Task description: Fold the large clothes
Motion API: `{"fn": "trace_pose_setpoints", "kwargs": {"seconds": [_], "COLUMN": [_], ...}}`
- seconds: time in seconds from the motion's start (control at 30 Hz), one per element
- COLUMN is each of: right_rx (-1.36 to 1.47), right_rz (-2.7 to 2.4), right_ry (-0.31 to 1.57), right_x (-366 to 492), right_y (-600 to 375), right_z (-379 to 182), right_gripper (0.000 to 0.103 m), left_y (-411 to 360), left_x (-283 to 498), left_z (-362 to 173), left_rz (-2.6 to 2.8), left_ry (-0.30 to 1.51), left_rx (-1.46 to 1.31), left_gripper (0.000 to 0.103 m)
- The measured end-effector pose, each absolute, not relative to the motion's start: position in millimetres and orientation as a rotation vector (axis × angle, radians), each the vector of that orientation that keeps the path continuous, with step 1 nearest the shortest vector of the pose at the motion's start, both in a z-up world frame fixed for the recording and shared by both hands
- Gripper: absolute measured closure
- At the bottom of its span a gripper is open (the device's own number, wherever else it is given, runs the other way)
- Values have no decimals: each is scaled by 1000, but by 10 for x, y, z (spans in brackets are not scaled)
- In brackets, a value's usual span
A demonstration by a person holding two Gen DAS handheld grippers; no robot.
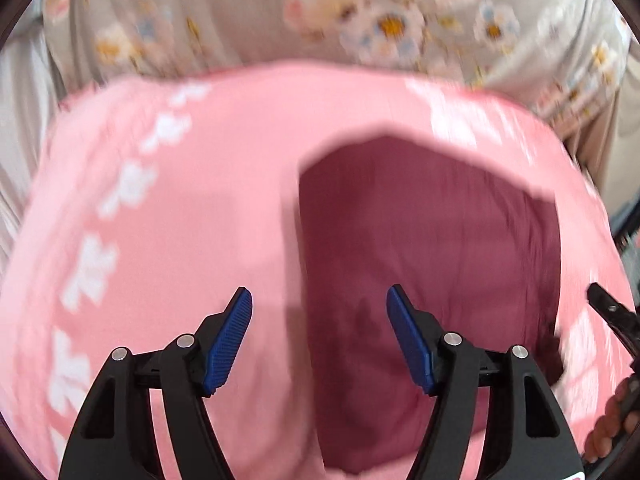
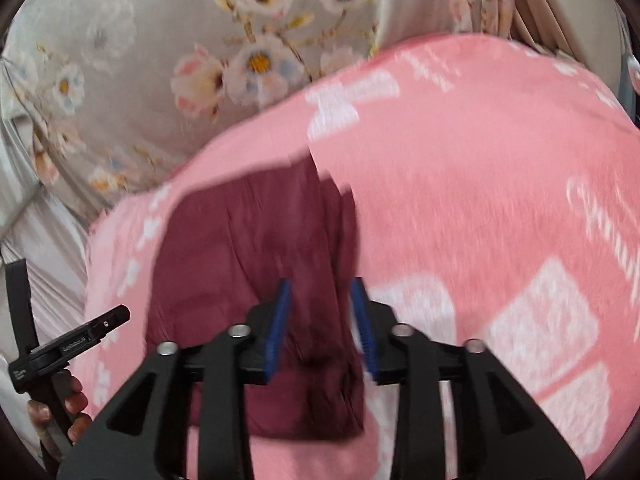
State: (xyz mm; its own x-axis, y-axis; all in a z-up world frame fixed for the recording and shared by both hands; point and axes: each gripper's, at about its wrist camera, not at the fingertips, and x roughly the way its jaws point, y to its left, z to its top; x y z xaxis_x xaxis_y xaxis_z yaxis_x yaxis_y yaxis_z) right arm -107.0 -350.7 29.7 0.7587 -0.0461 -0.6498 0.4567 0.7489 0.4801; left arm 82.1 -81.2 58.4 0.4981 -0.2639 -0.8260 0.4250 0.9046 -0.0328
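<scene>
A dark maroon garment (image 1: 424, 264) lies folded into a rough rectangle on a pink blanket with white prints (image 1: 168, 216). My left gripper (image 1: 319, 300) is open and empty, hovering above the garment's left edge. In the right wrist view the maroon garment (image 2: 240, 256) lies left of centre on the pink blanket (image 2: 480, 208). My right gripper (image 2: 321, 286) is partly closed, its blue pads (image 2: 282, 320) either side of a raised fold at the garment's right edge; whether they pinch it is unclear.
A grey floral sheet (image 2: 160, 64) covers the bed beyond the pink blanket, with pale curtain folds (image 2: 532, 12) at the back. The other gripper and the hand holding it show at the frame edge in the right wrist view (image 2: 72, 344) and in the left wrist view (image 1: 616, 320).
</scene>
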Motion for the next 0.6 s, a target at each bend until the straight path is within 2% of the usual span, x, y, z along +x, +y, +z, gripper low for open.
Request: {"fn": "trace_pose_setpoints", "kwargs": {"seconds": [0.03, 0.13, 0.3, 0.37, 0.4, 0.47, 0.6], "right_rx": [682, 707, 748, 734, 722, 652, 604], "right_rz": [-292, -289, -358, -335, -332, -350, -373], "right_ry": [644, 644, 736, 770, 772, 765, 774], "right_x": [-958, -522, 28, 140, 149, 108, 90], "right_y": [-3561, -3687, -3753, -3706, -3675, -3600, -3594], "right_z": [363, 399, 39, -154, -194, -271, -451], "right_gripper": [49, 45, 46, 73, 81, 87, 88], "left_y": [-876, -1132, -1611, -1788, -1859, -1942, -2038], "left_x": [910, 1175, 1466, 1475, 1478, 1453, 1373], "left_z": [657, 752, 524, 316, 240, 41, -134], "left_rz": [-414, -402, -428, -413, -413, -403, -389], "left_ry": [949, 944, 992, 1007, 1011, 1018, 955], "left_rx": [180, 162, 160, 212, 228, 252, 300], "left_gripper": [37, 37, 37, 37, 36, 34, 28]}}
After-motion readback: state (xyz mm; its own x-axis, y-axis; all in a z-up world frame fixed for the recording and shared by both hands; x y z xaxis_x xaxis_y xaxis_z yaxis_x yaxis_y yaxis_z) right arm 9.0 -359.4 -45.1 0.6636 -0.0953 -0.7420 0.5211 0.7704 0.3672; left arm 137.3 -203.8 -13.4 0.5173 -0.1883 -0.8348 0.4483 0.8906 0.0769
